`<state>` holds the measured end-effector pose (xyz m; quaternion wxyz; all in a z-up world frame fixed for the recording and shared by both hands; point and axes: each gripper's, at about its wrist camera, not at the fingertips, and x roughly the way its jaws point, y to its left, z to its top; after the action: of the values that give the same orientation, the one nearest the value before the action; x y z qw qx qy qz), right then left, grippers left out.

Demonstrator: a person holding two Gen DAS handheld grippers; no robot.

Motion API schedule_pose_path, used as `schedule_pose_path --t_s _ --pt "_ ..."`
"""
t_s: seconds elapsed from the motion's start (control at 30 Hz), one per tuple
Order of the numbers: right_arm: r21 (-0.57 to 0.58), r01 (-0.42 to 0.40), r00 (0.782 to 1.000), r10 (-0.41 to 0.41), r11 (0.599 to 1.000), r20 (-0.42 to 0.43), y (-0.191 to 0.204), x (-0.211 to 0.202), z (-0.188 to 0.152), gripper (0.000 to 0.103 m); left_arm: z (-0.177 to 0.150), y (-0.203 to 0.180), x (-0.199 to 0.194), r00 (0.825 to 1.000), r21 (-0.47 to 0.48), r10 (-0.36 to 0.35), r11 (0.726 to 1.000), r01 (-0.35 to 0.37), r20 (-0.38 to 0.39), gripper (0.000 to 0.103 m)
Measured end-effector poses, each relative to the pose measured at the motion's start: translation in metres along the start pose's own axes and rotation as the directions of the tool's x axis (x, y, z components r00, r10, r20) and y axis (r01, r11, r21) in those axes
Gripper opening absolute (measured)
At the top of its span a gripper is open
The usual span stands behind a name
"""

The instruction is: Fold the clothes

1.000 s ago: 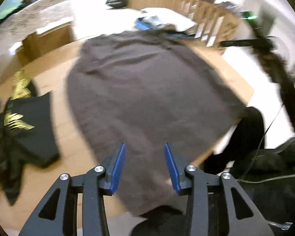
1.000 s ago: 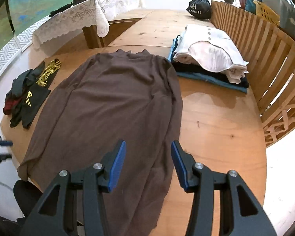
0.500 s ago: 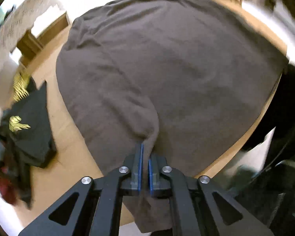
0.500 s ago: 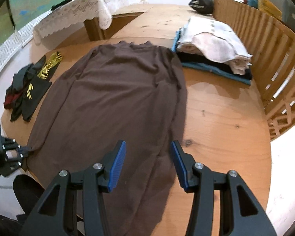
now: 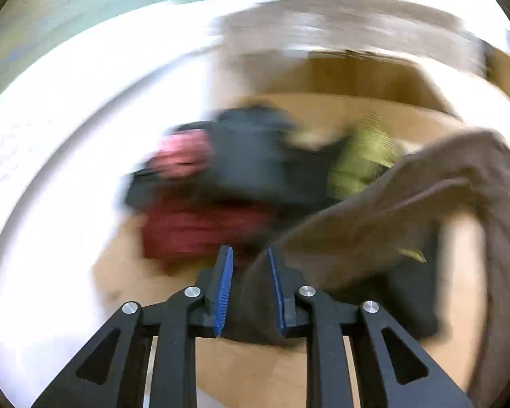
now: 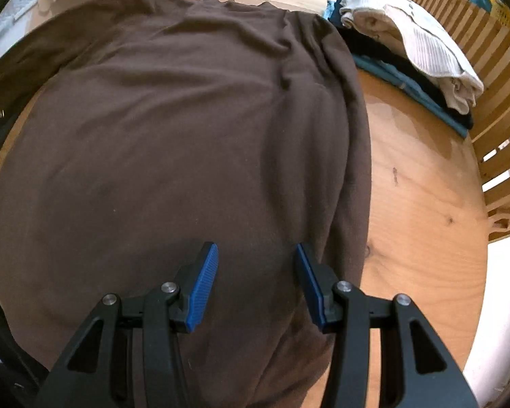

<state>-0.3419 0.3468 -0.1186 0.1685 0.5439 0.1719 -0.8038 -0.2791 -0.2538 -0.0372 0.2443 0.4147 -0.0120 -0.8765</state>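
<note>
Jaws of the left gripper (image 5: pixel 248 292) stand narrowly apart and have just been opening, with a fold of the brown garment (image 5: pixel 408 210) bunched between the blue pads, seemingly held, though blur hides the contact. Beyond them lies a smeared pile of dark and red clothes (image 5: pixel 221 197). Right gripper (image 6: pixel 256 285) has its jaws about half open and empty, poised over the same garment, which spreads ahead across the wooden table (image 6: pixel 418 176). Farther off to the right sits a folded stack (image 6: pixel 408 51)
</note>
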Motion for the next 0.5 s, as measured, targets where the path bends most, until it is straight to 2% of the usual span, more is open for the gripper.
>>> schedule_pose_path --t_s 0.07,0.17,0.23,0.27,0.3,0.33,0.37,0.43,0.5 --pt "-0.031 -0.021 0.999 0.022 0.999 0.034 0.012 -0.014 0.018 0.047 -0.002 0.02 0.001 0.999 -0.039 -0.037 0.999 0.037 0.011 0.019" --pt "-0.104 -0.044 0.992 0.056 0.994 0.113 0.041 -0.035 0.06 0.047 -0.018 -0.001 -0.018 0.994 0.059 -0.104 0.993 0.102 0.04 0.022" --pt "-0.158 -0.083 0.981 0.108 0.984 0.159 0.069 -0.04 0.097 0.047 -0.037 -0.04 -0.032 0.968 0.138 -0.249 0.96 0.246 0.007 0.026" --pt "-0.187 -0.118 0.974 0.15 0.975 0.17 0.085 -0.039 0.116 0.047 -0.046 -0.056 -0.036 0.949 0.164 -0.316 0.935 0.314 -0.015 0.026" --pt "-0.212 -0.161 0.966 0.198 0.964 0.165 0.101 -0.035 0.136 0.047 -0.058 -0.077 -0.039 0.918 0.191 -0.391 0.899 0.395 -0.061 0.026" --pt "-0.234 -0.209 0.957 0.248 0.949 0.151 0.12 -0.027 0.156 0.047 -0.07 -0.098 -0.041 0.881 0.214 -0.461 0.855 0.473 -0.11 0.026" --pt "-0.251 -0.247 0.947 0.288 0.936 0.14 0.137 -0.02 0.172 0.047 -0.083 -0.119 -0.043 0.848 0.243 -0.506 0.812 0.53 -0.158 0.026" --pt "-0.278 -0.287 0.934 0.333 0.917 0.132 0.168 -0.005 0.195 0.047 -0.109 -0.16 -0.049 0.801 0.306 -0.55 0.74 0.599 -0.238 0.027" --pt "-0.304 -0.298 0.93 0.348 0.905 0.123 0.201 0.013 0.214 0.047 -0.128 -0.19 -0.055 0.761 0.336 -0.576 0.683 0.648 -0.297 0.026"
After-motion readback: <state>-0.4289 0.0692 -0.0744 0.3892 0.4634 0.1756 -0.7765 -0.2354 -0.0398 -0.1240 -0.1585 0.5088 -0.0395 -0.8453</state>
